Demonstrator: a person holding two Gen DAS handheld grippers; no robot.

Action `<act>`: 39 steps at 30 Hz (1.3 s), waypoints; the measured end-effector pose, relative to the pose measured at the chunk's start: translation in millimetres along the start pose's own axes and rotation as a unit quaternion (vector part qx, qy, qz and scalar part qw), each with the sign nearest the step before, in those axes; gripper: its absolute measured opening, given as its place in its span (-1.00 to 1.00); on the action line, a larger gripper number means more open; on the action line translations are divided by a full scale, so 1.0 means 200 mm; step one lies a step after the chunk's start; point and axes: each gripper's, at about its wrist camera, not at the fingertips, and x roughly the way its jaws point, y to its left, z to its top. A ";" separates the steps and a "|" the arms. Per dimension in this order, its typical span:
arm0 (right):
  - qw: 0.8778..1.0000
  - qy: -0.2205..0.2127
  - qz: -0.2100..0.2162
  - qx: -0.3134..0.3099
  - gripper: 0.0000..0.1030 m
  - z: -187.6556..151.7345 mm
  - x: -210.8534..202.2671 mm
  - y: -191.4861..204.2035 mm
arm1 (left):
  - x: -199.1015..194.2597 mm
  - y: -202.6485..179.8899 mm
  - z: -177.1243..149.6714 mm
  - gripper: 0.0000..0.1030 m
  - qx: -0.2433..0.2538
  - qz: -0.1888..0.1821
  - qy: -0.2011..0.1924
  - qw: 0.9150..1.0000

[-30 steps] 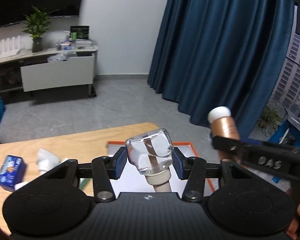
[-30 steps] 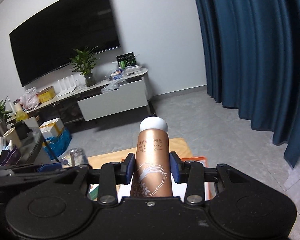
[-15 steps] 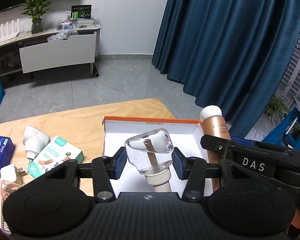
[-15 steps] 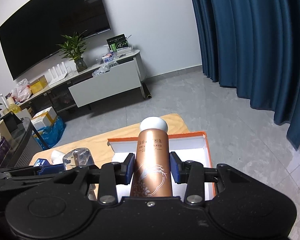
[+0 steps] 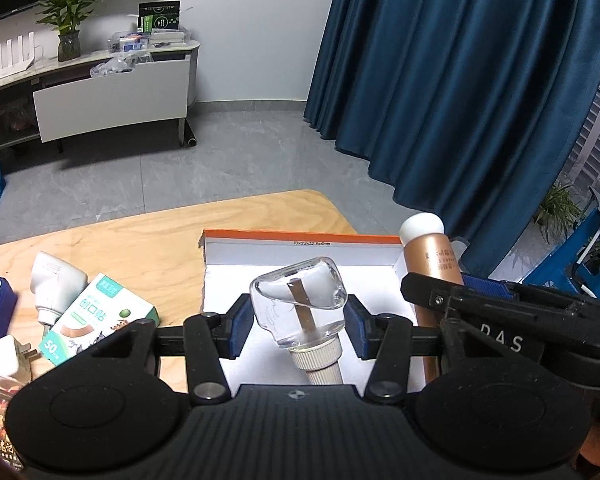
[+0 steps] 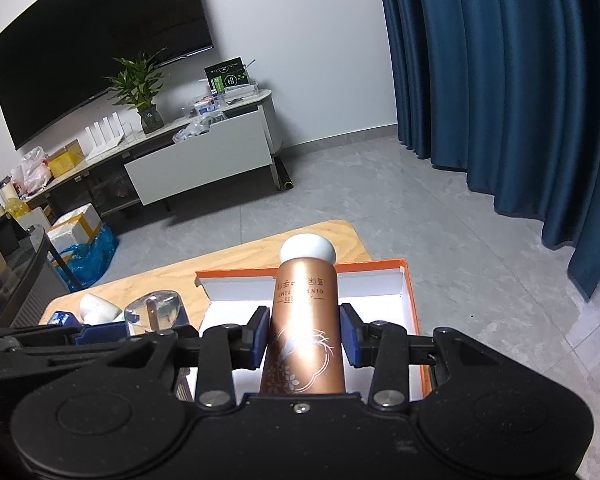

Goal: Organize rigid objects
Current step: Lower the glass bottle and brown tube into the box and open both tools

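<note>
The left gripper [image 5: 298,326] is clamped on a clear glass bottle [image 5: 300,306], cap toward the camera; the right gripper [image 6: 303,336] grips an upright copper bottle [image 6: 305,320]. Both hang above the open orange-rimmed box [image 5: 300,238], directly below and ahead

The green-and-white box [image 5: 100,318] on the table, left of the orange-rimmed tray, reads "创口贴" and "50" (the smaller print is too fine to read). The right gripper [image 5: 512,326] carries the letters "DAS". The copper bottle [image 6: 306,324] shows upside-down print, too distorted to read.
</note>
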 end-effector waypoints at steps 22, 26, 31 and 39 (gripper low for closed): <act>0.999 0.029 -0.013 0.001 -0.10 -0.02 0.16 0.01 | 0.09 0.04 -0.01 -0.04 -0.004 0.002 0.018 1.000; 0.999 0.034 -0.017 0.002 -0.10 -0.03 0.18 0.00 | 0.10 0.05 -0.01 -0.04 -0.005 0.003 0.020 1.000; 0.999 0.037 -0.024 0.008 -0.10 -0.03 0.21 0.00 | 0.12 0.06 0.00 -0.04 -0.005 0.001 0.022 1.000; 0.998 0.036 -0.042 0.014 -0.09 -0.03 0.23 -0.02 | 0.17 0.05 0.03 -0.04 0.005 -0.005 0.023 1.000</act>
